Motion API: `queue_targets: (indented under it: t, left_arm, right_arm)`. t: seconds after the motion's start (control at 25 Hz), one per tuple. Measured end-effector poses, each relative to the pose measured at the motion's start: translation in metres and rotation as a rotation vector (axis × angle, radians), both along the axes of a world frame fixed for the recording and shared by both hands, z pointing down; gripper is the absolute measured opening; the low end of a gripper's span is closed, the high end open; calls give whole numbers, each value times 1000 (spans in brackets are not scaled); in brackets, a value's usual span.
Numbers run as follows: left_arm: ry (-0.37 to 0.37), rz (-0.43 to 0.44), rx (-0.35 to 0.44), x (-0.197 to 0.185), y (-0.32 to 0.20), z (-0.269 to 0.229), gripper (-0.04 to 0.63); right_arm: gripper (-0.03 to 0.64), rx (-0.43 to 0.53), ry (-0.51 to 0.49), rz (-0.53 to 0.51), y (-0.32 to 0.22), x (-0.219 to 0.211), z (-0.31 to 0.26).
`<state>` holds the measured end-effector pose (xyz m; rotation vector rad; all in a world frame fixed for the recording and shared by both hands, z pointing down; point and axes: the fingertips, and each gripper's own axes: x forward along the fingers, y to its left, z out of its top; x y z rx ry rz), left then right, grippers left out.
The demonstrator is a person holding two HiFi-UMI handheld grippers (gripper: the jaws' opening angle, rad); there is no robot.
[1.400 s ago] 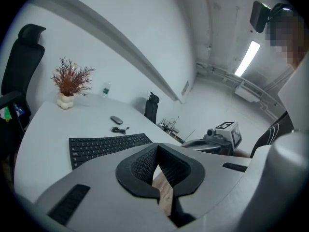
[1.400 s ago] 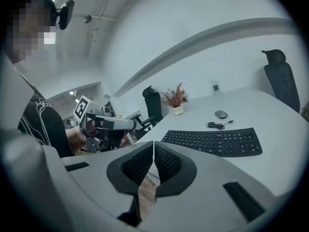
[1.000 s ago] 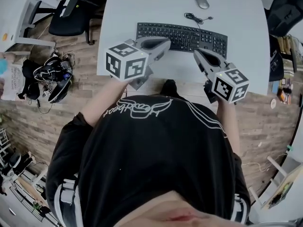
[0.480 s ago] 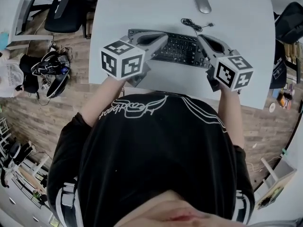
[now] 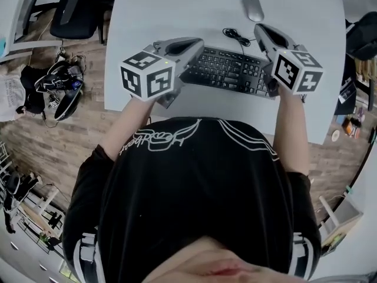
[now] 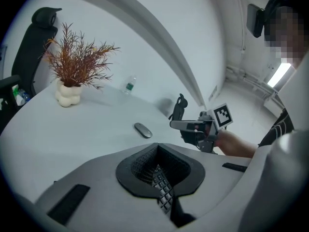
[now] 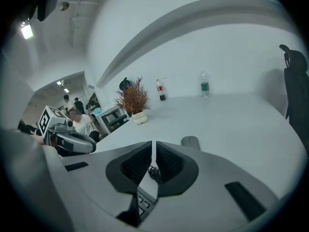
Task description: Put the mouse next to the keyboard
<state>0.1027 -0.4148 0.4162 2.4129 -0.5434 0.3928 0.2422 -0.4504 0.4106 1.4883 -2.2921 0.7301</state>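
Note:
A grey mouse (image 5: 253, 7) lies on the white table (image 5: 177, 10), beyond the black keyboard (image 5: 230, 69) and its coiled cable (image 5: 238, 37). My right gripper (image 5: 258, 27) is shut and empty. It hovers over the keyboard's far right edge, its tip just short of the mouse. In the right gripper view the mouse (image 7: 190, 141) shows just past the shut gripper (image 7: 153, 144). My left gripper (image 5: 199, 42) is shut with nothing in it and hangs over the keyboard's left end. The left gripper view shows the mouse (image 6: 143, 130) and the right gripper (image 6: 186, 124) ahead of the left gripper (image 6: 157, 146).
A dried plant in a white vase (image 6: 72, 66) and two bottles (image 7: 204, 87) stand at the table's far side. A black office chair (image 5: 76, 10) is left of the table, with bags and cables (image 5: 59, 87) on the wooden floor.
Both grippers have moved forward over the keyboard. The right one has gone further, up toward the mouse. Both stay shut.

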Motion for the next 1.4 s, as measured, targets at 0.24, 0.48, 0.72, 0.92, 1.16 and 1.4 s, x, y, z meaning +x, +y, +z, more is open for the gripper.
queue_targets:
  t: [0.24, 0.48, 0.72, 0.92, 1.16, 1.4]
  left_arm:
    - [8, -38, -20, -1, -14, 8, 6]
    - [6, -45, -35, 7, -20, 21, 7]
    - [-11, -69, -57, 3, -27, 34, 6]
    - [-22, -84, -69, 1, -33, 41, 6]
    - [-30, -103, -80, 2, -38, 51, 6]
    - [-25, -158, -61, 1, -48, 53, 6]
  right_arm:
    - [11, -24, 48, 33, -36, 17, 21]
    - [15, -36, 112, 67, -65, 33, 46]
    - [144, -43, 194, 70, -89, 39, 71]
    - [237, -59, 258, 72, -105, 43, 97]
    - [262, -113, 285, 79, -112, 46, 123]
    - [264, -164, 298, 77, -113, 46, 135]
